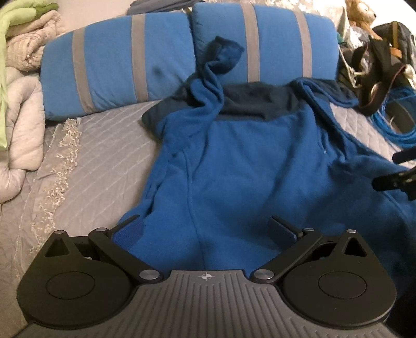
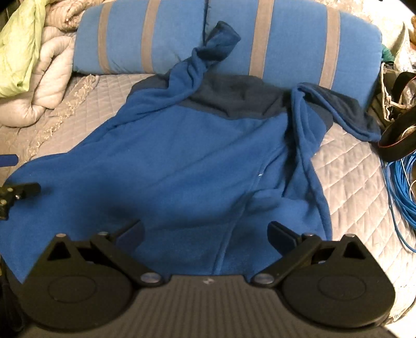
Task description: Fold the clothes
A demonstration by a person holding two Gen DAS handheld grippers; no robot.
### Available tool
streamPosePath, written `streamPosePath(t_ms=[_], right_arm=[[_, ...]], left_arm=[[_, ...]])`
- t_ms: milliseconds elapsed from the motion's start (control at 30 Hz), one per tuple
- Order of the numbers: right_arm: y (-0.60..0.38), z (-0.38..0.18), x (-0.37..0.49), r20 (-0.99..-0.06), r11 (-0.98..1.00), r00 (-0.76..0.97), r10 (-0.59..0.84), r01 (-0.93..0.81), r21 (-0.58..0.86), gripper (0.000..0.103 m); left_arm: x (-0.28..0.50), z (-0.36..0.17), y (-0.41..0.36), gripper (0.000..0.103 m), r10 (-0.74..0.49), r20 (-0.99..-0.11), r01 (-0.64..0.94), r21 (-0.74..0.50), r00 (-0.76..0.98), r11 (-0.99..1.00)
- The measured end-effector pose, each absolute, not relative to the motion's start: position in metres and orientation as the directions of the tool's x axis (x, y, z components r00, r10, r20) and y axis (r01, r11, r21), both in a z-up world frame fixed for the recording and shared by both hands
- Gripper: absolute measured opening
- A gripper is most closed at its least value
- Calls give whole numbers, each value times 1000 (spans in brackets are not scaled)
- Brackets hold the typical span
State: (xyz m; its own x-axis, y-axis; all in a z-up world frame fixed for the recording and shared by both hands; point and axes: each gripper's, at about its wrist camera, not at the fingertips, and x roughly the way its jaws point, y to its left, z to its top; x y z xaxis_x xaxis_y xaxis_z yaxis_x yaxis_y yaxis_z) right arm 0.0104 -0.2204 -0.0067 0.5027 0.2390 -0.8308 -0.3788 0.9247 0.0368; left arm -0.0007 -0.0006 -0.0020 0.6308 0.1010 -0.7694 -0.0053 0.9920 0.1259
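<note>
Nearest the bed's foot edge, two grippers hang over one blue fleece garment (image 1: 234, 161). The left gripper (image 1: 205, 228) has its jaws spread wide with nothing between them, the fabric's hem lying below; from the right wrist view it shows only as a dark part at the left edge. The right gripper (image 2: 205, 234) is likewise wide open and empty above the hem, and in the left wrist view only its tips appear at the right edge.

The garment lies spread flat on the grey quilted bedspread (image 1: 98, 145), running from the foot edge up toward the head of the bed. It has two sleeves: the left sleeve (image 1: 215, 67) is twisted and reaches up onto the pillows, its dark cuff resting against them; the right sleeve (image 2: 345, 109) is folded out toward the bed's right edge. A dark navy band (image 2: 234, 96) crosses the shoulders.

At the head edge sit two blue pillows (image 1: 117, 65), each with two grey stripes. At the left edge lies one bunched pale comforter (image 1: 23, 104) with a green cloth (image 1: 15, 20) on it. At the right edge lie a coil of blue cable (image 1: 397, 117) and dark bags (image 1: 384, 57).
</note>
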Motion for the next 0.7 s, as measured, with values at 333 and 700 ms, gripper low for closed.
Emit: streamPosePath(t_ms=[333,700], right_arm=[[-226,-12,14,-812,924,521,263,-379,56,103],[-238,-7,20,-822,933,506,260,-350,79,103]], left_arm=[[4,-11,5,103,122,-781,-20,138,612,990],[5,-8,12,103,178,-758,-90,156,627,984]])
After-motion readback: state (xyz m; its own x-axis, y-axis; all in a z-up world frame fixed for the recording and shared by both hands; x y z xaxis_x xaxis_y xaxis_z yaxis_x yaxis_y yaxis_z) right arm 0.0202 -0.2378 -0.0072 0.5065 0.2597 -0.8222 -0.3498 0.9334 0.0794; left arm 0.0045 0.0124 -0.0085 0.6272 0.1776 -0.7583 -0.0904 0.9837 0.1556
